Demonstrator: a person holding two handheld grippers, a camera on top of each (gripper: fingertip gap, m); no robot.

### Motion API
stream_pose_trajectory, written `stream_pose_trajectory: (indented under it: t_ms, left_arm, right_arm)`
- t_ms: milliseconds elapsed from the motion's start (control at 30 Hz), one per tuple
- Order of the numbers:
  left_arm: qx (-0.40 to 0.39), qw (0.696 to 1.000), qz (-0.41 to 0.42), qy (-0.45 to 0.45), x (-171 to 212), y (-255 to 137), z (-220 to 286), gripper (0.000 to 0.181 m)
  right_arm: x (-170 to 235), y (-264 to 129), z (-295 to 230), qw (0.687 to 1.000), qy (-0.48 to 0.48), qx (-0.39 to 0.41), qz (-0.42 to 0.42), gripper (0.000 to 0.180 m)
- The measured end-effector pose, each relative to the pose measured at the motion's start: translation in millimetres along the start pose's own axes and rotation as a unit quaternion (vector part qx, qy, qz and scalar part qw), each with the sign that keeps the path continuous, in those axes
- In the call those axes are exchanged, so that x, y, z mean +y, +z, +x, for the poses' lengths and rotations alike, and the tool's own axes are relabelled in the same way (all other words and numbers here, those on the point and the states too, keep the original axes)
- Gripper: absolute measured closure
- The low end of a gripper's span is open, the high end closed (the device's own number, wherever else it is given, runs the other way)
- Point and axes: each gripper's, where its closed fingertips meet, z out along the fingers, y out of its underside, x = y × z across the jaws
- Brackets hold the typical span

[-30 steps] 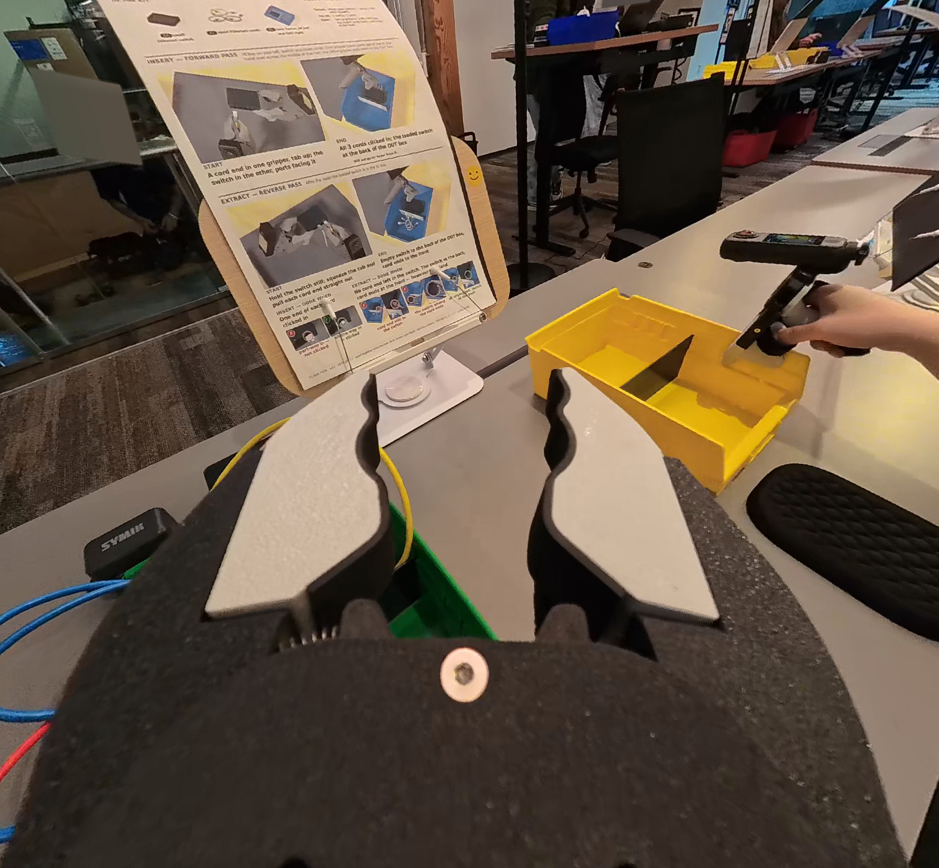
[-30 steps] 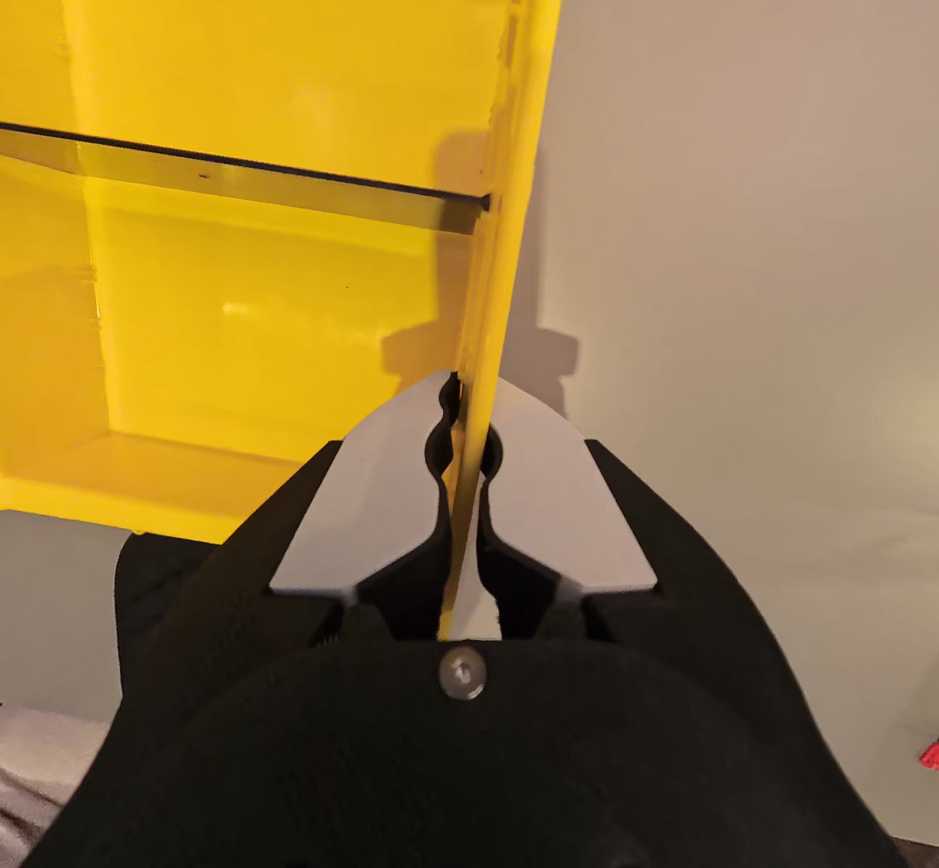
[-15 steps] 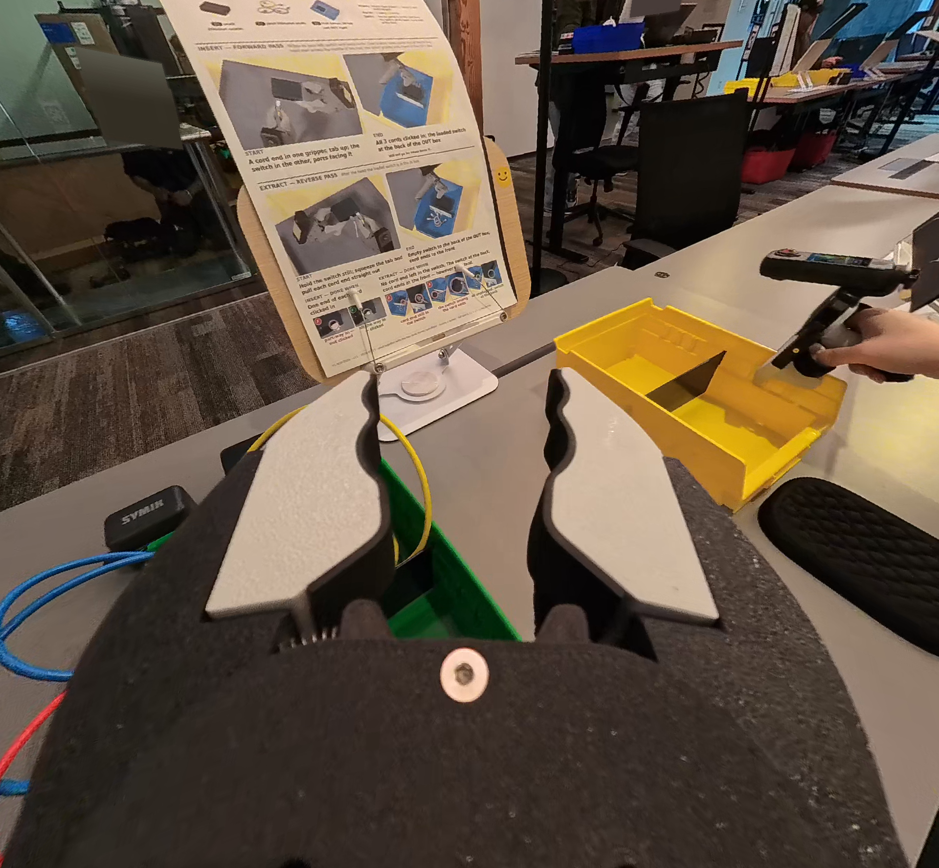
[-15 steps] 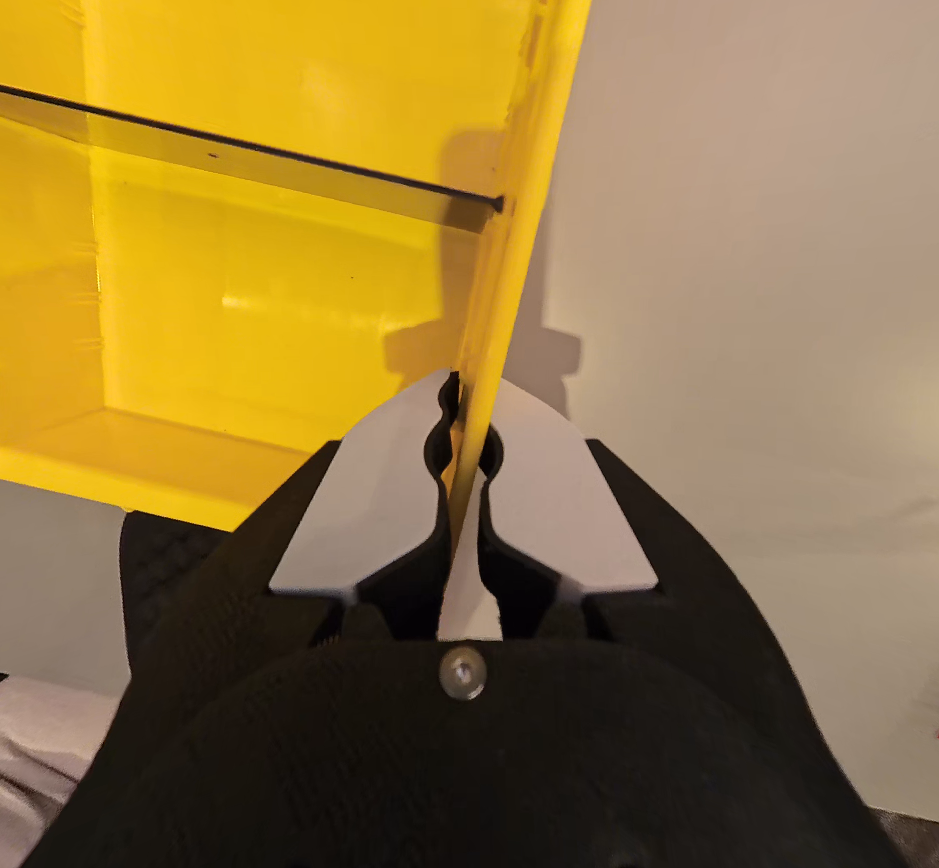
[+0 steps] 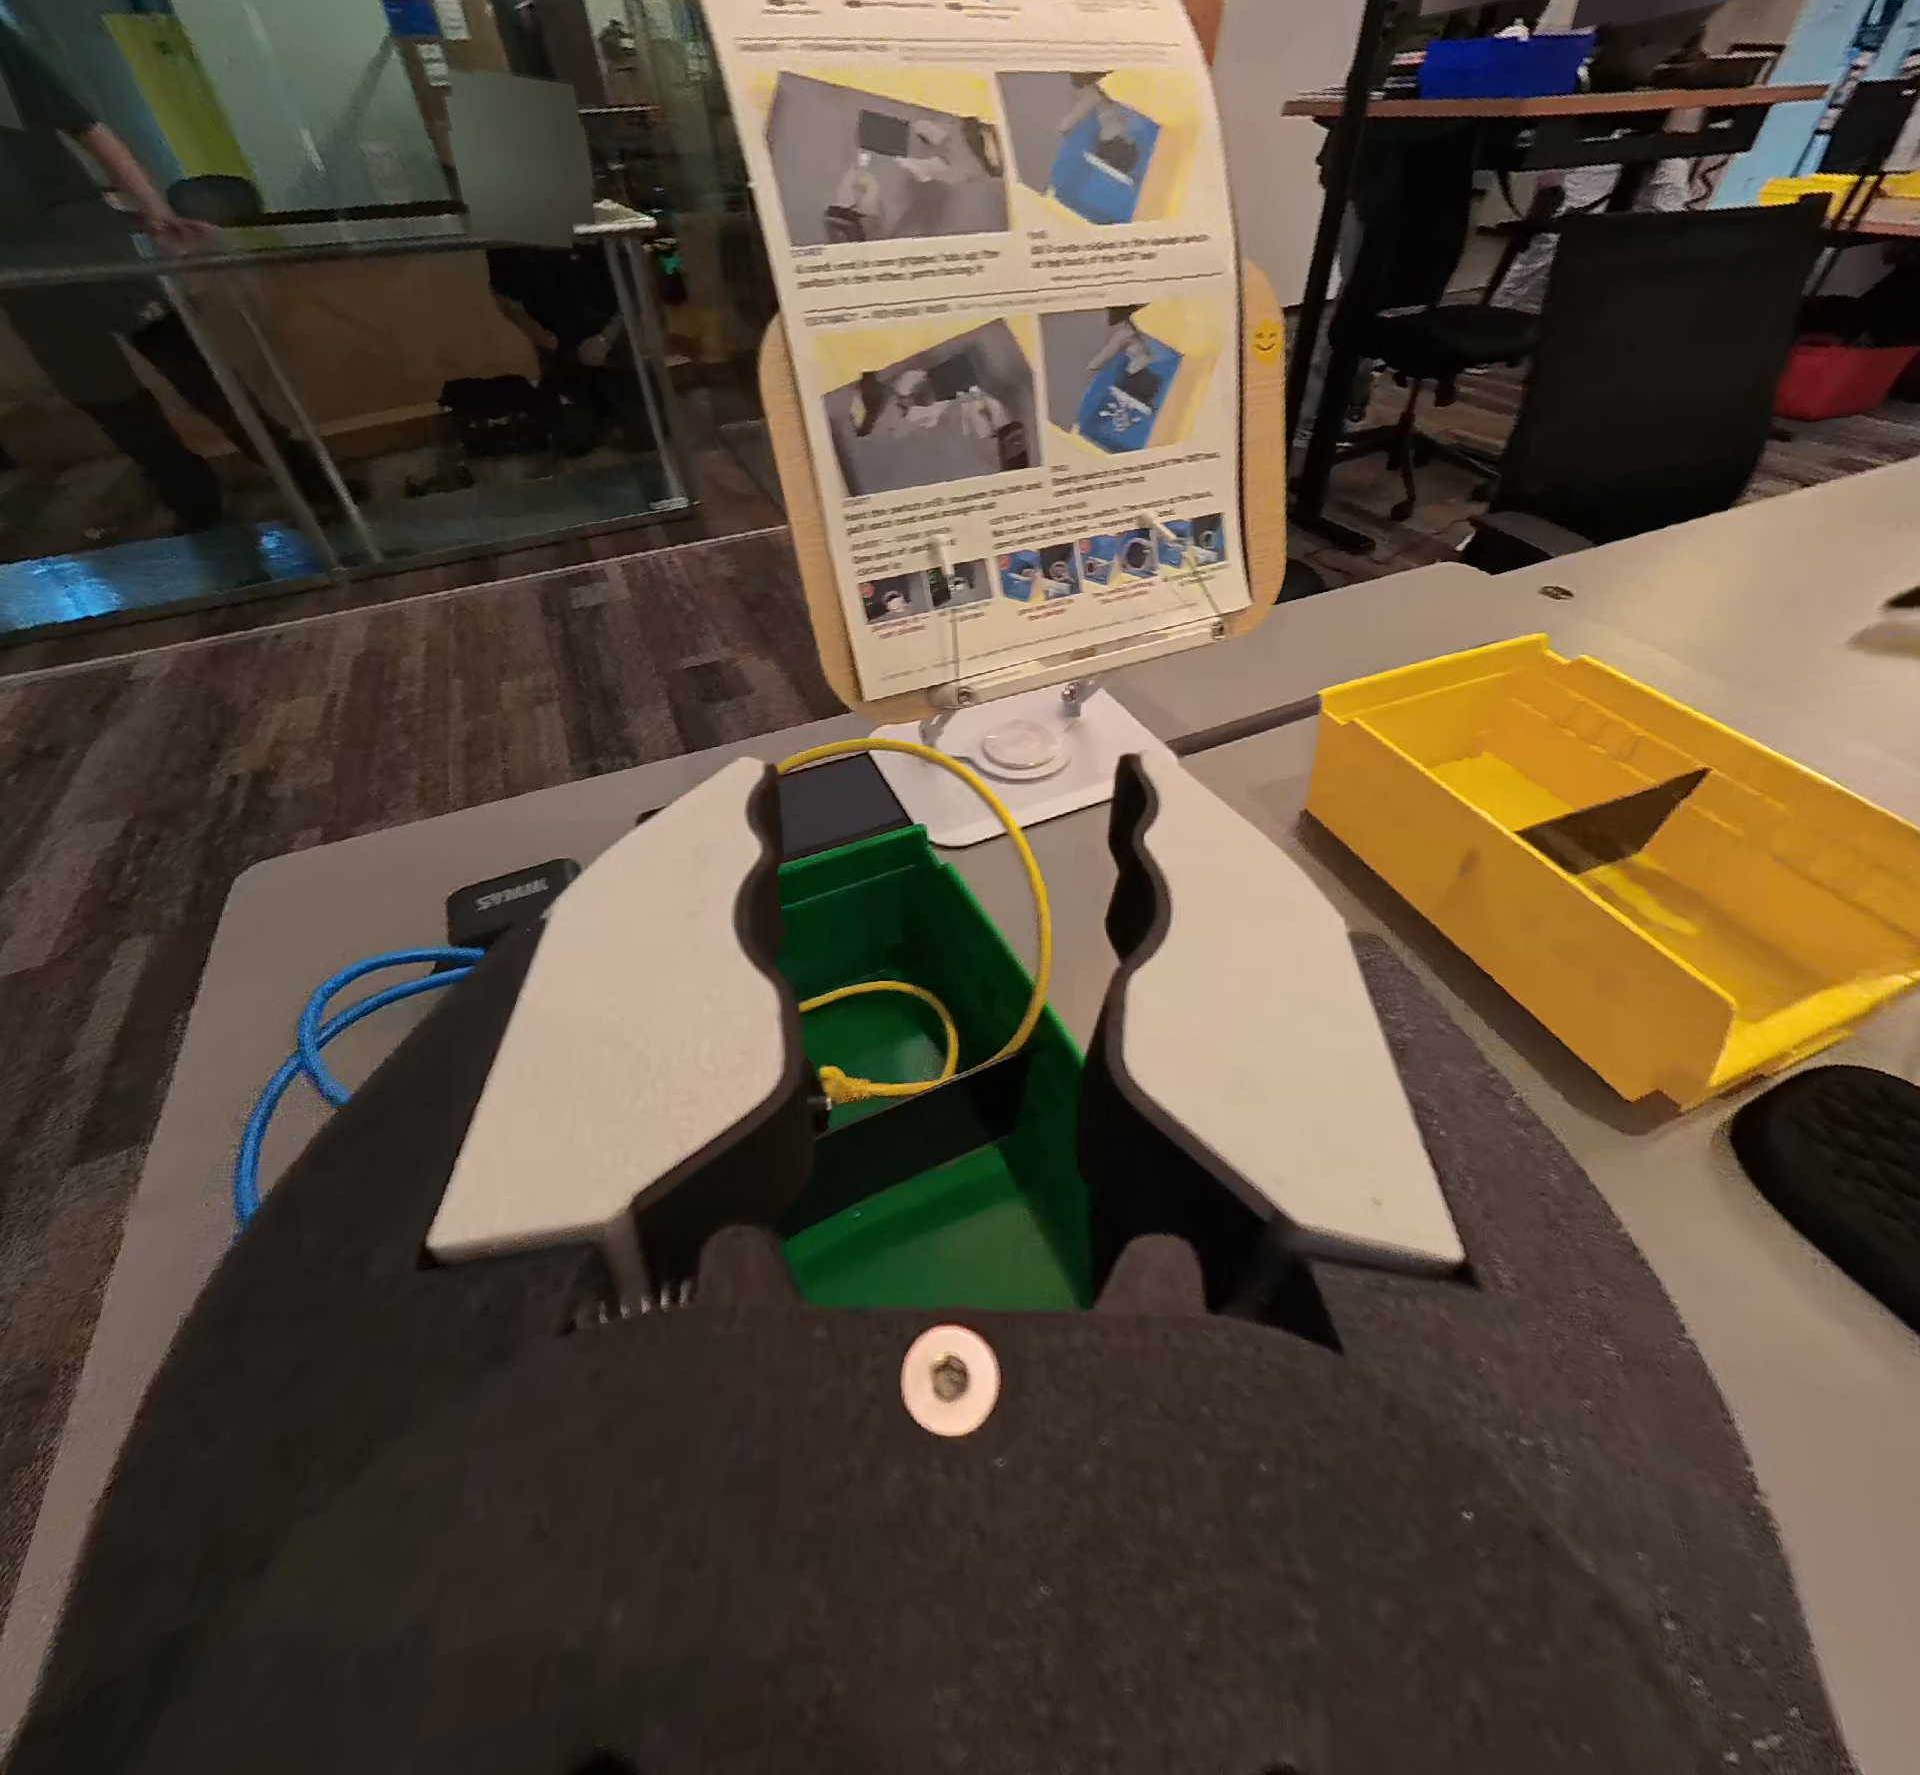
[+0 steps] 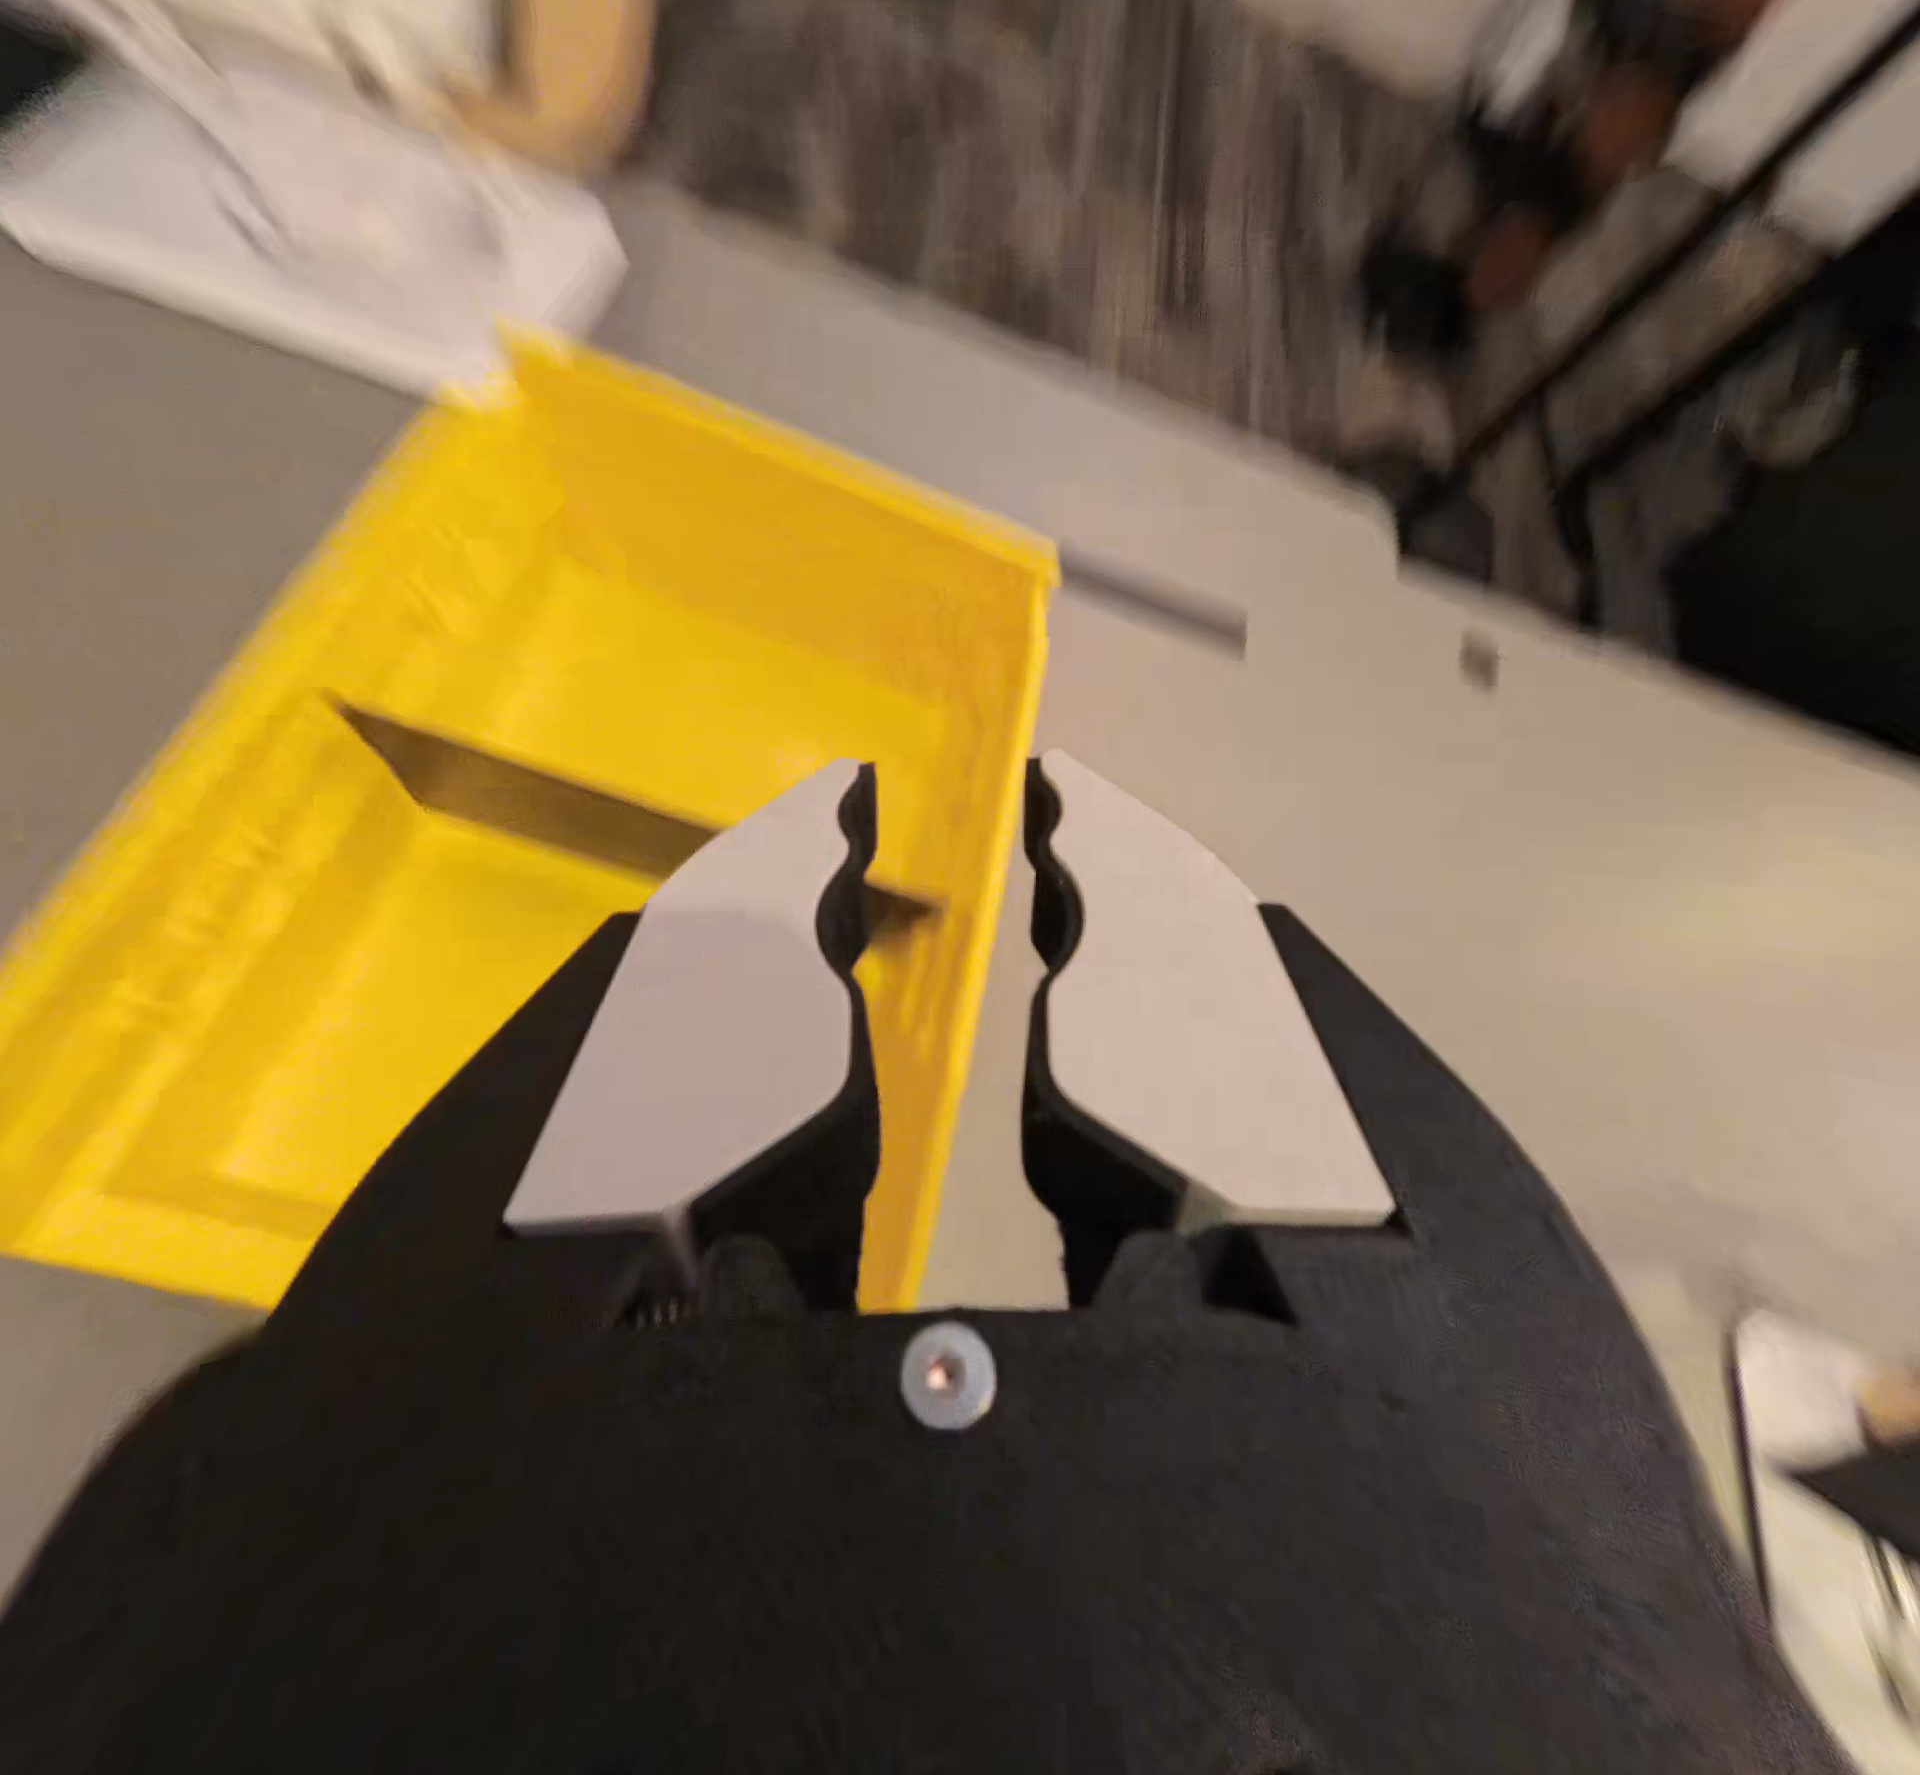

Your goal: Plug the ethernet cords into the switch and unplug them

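With no cord seen plugged into the switch behind the green bin, plugging is judged unstarted: yellow cord is draped into that bin, both grippers' jaws are held apart, empty.

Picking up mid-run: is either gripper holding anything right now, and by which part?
Nothing is held. The left gripper is open above the green bin; the right gripper is open, straddling the yellow bin side wall without clamping it.
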Motion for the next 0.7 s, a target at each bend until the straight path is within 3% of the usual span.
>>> stream_pose_trajectory:
  t_ms: [33,100,167,267,400,500,533,600,700]
  left_arm:
    - [-0.006,1.0,-0.004,0.001,1.8,-0.2,-3.9,0.122]
    - [-0.017,1.0,-0.016,0.01,6.5,1.6,-9.2,0.123]
    - [-0.025,0.999,-0.034,0.023,13.0,5.7,-11.6,0.124]
    - [-0.04,0.997,-0.056,0.048,20.0,15.1,-12.4,0.125]
    - [-0.038,0.996,-0.054,0.053,23.1,46.1,-2.6,0.13]
    - [-0.047,0.991,-0.057,0.109,27.7,75.4,6.9,0.129]
    - [-0.063,0.988,-0.047,0.136,26.1,82.5,6.6,0.127]
    - [-0.108,0.979,-0.005,0.173,15.4,91.9,3.2,0.123]
    - [-0.099,0.967,0.055,0.227,6.2,97.6,15.8,0.123]
  right_arm:
    - [-29.2,-14.7,-11.2,0.997,-0.006,-0.014,0.07,0.148]
    - [-78.3,-43.7,-41.2,0.979,-0.014,-0.061,0.195,0.13]
    - [-116.0,-66.2,-75.9,0.95,-0.041,-0.112,0.29,0.123]
    - [-152.8,-74.5,-118.9,0.935,-0.057,-0.164,0.309,0.113]
    - [-193.3,-83.6,-159.2,0.897,-0.042,-0.227,0.376,0.119]
    - [-184.3,-70.4,-178.0,0.875,-0.008,-0.283,0.394,0.121]
    - [-186.5,-64.8,-180.8,0.86,0.01,-0.302,0.412,0.13]
    - [-174.8,-43.6,-194.1,0.86,0.035,-0.376,0.344,0.128]
    - [-164.9,-29.9,-194.8,0.851,0.083,-0.431,0.288,0.126]
